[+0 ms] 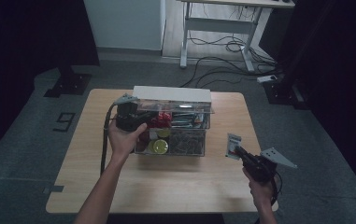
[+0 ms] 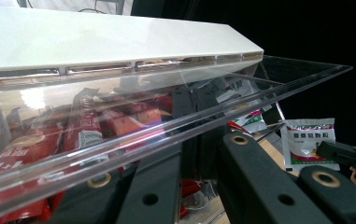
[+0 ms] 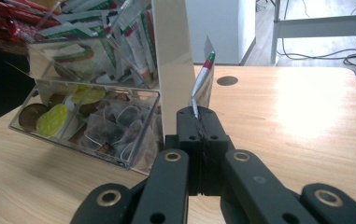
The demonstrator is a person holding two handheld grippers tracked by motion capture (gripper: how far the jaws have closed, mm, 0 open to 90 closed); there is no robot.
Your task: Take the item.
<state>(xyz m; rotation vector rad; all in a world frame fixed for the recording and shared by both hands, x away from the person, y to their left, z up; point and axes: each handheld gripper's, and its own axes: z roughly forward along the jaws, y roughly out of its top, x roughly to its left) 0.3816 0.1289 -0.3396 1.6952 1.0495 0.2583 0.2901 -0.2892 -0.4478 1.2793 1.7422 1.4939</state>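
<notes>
A clear acrylic organiser box (image 1: 185, 142) stands at the middle of the wooden table (image 1: 166, 186), with red sachets in its upper tier and round capsules and tea bags below. My left gripper (image 1: 132, 116) is at the box's upper left end, shut on the clear hinged lid (image 2: 222, 109), which it holds tilted up under the white top (image 2: 96, 37). To the right of the box, my right gripper (image 1: 239, 151) is shut on a white sachet (image 1: 233, 145) with red and green print, held upright just above the table. The same sachet (image 3: 202, 79) stands edge-on between the jaws.
A white desk frame (image 1: 217, 23) with loose cables stands on the floor beyond the table. Black stand bases (image 1: 68, 84) sit at both far corners. A round cable hole (image 3: 227, 80) is in the tabletop behind the sachet.
</notes>
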